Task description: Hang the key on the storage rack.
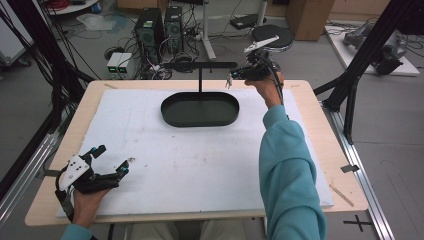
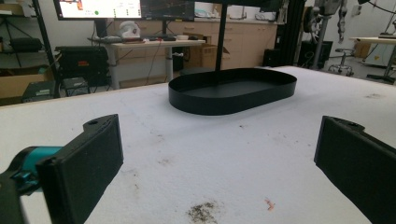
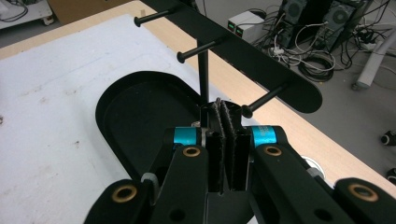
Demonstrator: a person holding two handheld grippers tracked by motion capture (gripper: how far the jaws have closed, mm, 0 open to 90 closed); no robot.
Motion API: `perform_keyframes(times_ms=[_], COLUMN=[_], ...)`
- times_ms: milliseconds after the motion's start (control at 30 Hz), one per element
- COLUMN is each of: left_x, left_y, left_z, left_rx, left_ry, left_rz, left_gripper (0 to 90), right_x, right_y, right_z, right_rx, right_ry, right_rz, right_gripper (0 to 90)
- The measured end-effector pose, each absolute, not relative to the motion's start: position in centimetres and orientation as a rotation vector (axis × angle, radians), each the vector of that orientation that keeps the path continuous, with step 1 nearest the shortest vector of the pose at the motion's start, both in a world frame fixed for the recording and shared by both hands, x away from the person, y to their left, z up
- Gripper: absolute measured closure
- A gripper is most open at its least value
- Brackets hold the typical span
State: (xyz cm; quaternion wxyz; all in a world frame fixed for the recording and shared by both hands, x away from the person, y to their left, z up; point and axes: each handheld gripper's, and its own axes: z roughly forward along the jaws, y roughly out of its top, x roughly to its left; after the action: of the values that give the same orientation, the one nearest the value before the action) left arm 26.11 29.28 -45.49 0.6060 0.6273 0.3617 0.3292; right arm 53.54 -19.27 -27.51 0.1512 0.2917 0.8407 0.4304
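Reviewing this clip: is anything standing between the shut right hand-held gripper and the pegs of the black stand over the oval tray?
Nothing visible does. The right hand-held gripper, jaws together, sits just short of the nearest black metal peg on the stand's crossbar, above the black oval tray.

Support: we note a light wooden table (image 1: 320,150).
Covering: a white foam sheet (image 1: 200,170) lies flat on it (wood margin left bare on all sides).
Sheet surface: we see dark smudges (image 2: 203,212).
On sheet: a black oval tray (image 1: 200,120) with upright stand, at the far middle.
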Motion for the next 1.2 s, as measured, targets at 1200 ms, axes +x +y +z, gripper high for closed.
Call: perform_keyframes(times_ms=[1200], left_x=[26.09], left_y=[29.20], left_z=[-45.51], left_rx=[1.448], left_ry=[0.838], left_rz=[0.762], left_gripper=[1.7], right_x=[54.21], right_y=[-19.16], right_z=[-28.26], right_rx=[0.885], right_ry=[2.367], right_rz=[1.220], right_gripper=[88.7])
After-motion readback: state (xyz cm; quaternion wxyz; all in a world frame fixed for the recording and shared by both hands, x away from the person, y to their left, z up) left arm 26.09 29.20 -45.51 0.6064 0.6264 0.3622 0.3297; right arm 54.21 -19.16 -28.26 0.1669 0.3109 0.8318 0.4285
